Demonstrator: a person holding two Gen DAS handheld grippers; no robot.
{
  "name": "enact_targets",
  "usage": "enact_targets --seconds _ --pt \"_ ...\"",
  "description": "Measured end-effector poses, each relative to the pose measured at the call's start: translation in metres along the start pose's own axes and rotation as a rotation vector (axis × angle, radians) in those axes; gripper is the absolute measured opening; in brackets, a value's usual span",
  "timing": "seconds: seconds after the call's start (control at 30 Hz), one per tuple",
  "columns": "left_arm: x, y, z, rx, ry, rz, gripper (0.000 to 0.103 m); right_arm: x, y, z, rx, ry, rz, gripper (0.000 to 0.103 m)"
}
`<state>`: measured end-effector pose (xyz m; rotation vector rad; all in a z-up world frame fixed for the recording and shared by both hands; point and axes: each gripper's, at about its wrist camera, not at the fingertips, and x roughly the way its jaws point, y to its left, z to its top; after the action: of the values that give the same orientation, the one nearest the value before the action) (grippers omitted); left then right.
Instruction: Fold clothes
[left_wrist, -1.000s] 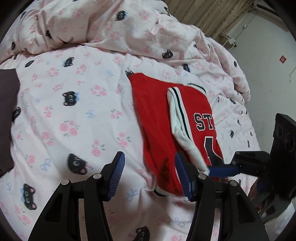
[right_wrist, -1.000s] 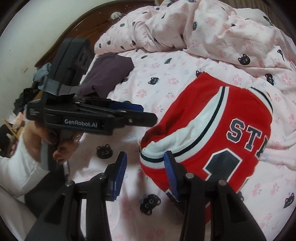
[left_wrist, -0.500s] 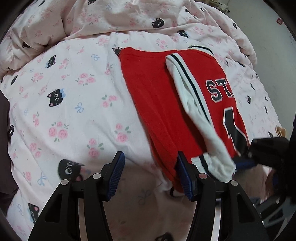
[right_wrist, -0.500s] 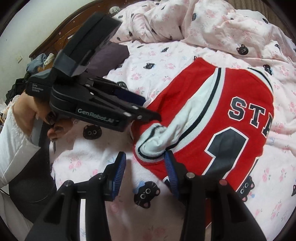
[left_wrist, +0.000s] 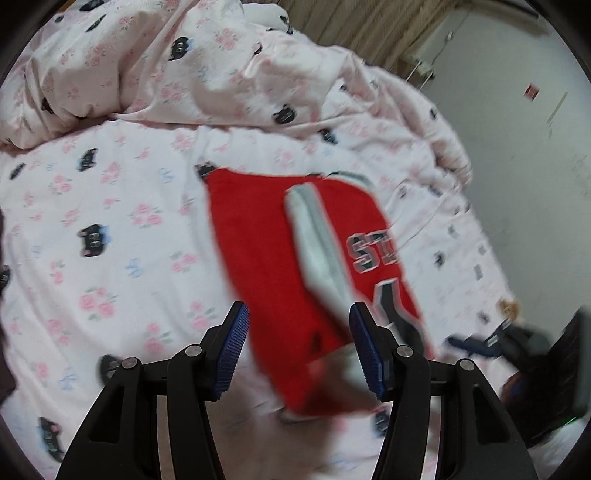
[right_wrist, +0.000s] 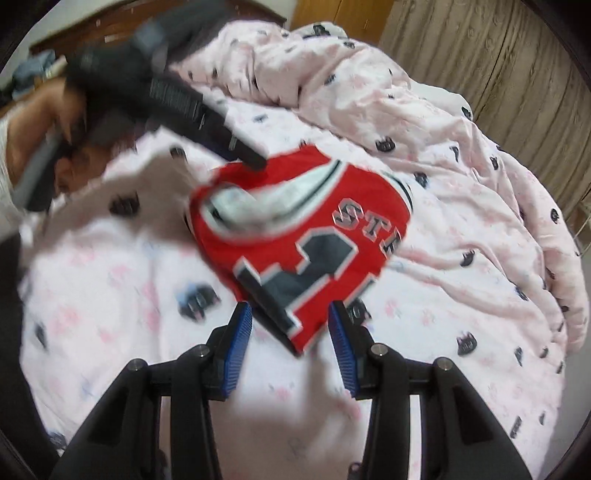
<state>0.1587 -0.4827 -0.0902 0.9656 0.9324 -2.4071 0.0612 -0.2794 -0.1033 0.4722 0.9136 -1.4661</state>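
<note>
A red jersey with a white sleeve and dark lettering lies partly folded on the pink bed sheet. It also shows in the right wrist view. My left gripper is open, its fingers to either side of the jersey's near corner. My right gripper is open, straddling the jersey's bottom corner. The left gripper also shows in the right wrist view, over the jersey's far edge. Both views are motion-blurred.
A crumpled pink duvet is heaped along the far side of the bed. A wooden headboard and clutter stand at the left in the right wrist view. A white wall lies beyond the bed's right side.
Both grippers have shifted along the jersey's near edge. The right gripper moved from the sleeve cuff to the bottom corner by the number. Both stay open.
</note>
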Motion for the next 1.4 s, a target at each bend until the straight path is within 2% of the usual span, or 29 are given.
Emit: enact_targets --seconds 0.07,0.13,0.23,0.37,0.63,0.77,0.93,1.27,1.4 --pt "-0.006 -0.002 0.003 -0.019 -0.036 -0.017 0.051 0.003 0.002 -0.003 -0.001 0.002 -0.006 0.044" --pt "-0.008 -0.003 0.007 -0.025 -0.039 -0.006 0.051 0.007 0.003 -0.005 -0.001 0.003 -0.012 0.044" --pt "0.007 0.003 0.005 -0.046 0.039 0.057 0.051 0.011 0.004 -0.004 0.009 0.001 -0.030 0.044" --pt "0.031 0.011 -0.006 -0.084 0.165 0.074 0.051 0.019 0.003 -0.002 0.037 -0.003 -0.054 0.044" --pt "0.033 0.014 -0.017 -0.053 0.252 0.071 0.052 0.027 -0.009 -0.010 0.123 -0.004 -0.120 0.046" --pt "0.028 0.021 -0.021 -0.056 0.257 0.056 0.052 0.033 -0.029 -0.025 0.240 0.025 -0.074 0.051" --pt "0.024 0.027 -0.025 -0.059 0.255 0.038 0.053 0.037 -0.040 -0.035 0.318 0.036 -0.061 0.058" --pt "0.013 0.036 -0.032 -0.042 0.267 -0.006 0.054 0.041 -0.050 -0.046 0.386 0.050 -0.037 0.064" --pt "0.007 0.043 -0.031 -0.086 0.243 -0.043 0.053 0.041 -0.051 -0.046 0.387 0.051 -0.029 0.064"
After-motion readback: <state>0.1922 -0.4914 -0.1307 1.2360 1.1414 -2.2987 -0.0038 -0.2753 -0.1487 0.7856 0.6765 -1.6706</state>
